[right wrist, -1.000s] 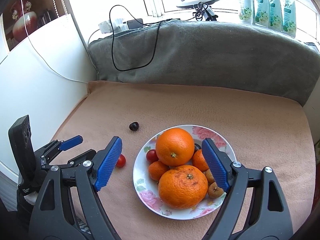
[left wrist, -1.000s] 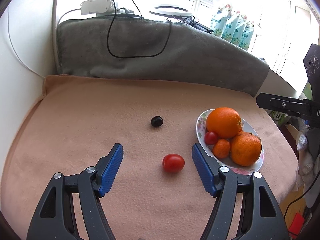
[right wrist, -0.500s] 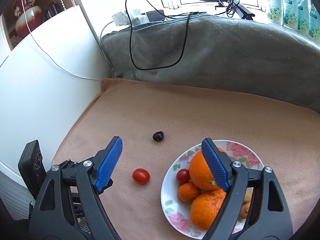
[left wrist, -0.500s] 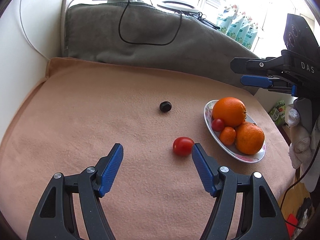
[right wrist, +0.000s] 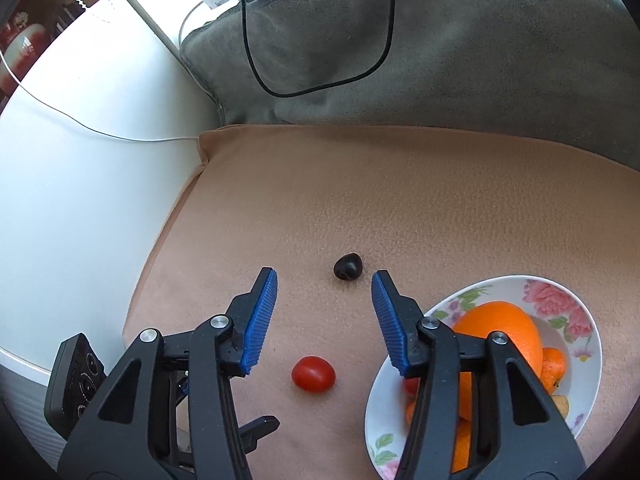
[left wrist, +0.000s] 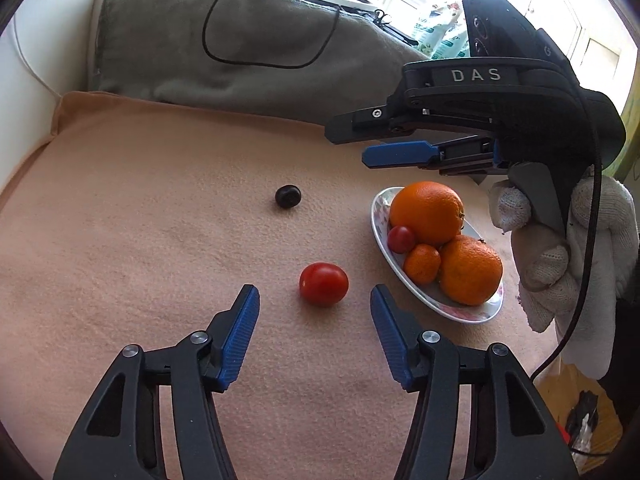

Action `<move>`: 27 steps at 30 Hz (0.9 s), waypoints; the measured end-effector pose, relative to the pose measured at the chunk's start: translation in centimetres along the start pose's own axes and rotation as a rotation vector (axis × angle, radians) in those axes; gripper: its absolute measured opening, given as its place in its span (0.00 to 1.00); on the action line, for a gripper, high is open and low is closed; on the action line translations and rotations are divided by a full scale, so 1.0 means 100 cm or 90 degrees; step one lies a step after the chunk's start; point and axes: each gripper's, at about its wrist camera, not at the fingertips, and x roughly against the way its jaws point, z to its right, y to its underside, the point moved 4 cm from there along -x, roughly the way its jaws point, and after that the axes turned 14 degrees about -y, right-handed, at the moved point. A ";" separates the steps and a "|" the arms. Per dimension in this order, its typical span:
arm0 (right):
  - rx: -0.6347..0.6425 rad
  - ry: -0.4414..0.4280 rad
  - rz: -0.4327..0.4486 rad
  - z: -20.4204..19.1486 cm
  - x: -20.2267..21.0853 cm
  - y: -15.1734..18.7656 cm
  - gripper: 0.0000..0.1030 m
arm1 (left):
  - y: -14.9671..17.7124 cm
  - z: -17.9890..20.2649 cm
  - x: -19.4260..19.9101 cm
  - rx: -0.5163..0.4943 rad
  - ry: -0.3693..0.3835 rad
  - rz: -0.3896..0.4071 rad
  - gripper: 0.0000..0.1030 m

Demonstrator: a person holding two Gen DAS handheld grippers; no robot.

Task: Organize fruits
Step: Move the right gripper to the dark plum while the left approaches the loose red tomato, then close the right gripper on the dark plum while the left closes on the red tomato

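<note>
A red tomato (left wrist: 324, 284) lies on the peach cloth just ahead of the tips of my left gripper (left wrist: 313, 291). Its jaws are closing and the pads do not touch the tomato. A small dark fruit (right wrist: 348, 266) sits just beyond the tips of my right gripper (right wrist: 324, 276), nearer the right pad and untouched. Those jaws are closing too. The flowered plate (right wrist: 520, 282) at the right holds two oranges (left wrist: 428, 212), a mandarin (left wrist: 422, 263) and a small tomato (left wrist: 401, 239). In the left wrist view, the right gripper (left wrist: 352, 145) hangs above the plate, held by a gloved hand (left wrist: 560, 256).
A grey folded blanket (left wrist: 240, 40) with a black cable (left wrist: 256, 62) on it runs along the back. A white wall (right wrist: 80, 160) borders the cloth on the left. The cloth's right edge drops off just past the plate.
Both pairs of jaws have narrowed. The right gripper has swung left from over the plate to the dark fruit. The left gripper has hardly shifted, and its view has tilted down a little.
</note>
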 end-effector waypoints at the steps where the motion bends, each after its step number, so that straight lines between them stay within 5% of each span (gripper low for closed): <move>1: -0.005 -0.002 -0.006 0.001 -0.005 -0.001 0.48 | 0.000 0.001 -0.002 -0.001 0.004 -0.002 0.54; 12: -0.029 0.044 -0.051 0.018 -0.047 -0.008 0.37 | -0.003 0.003 -0.020 0.012 0.032 -0.031 0.47; 27: -0.031 0.090 -0.087 0.029 -0.073 -0.012 0.35 | -0.008 0.007 -0.039 0.007 0.038 -0.049 0.45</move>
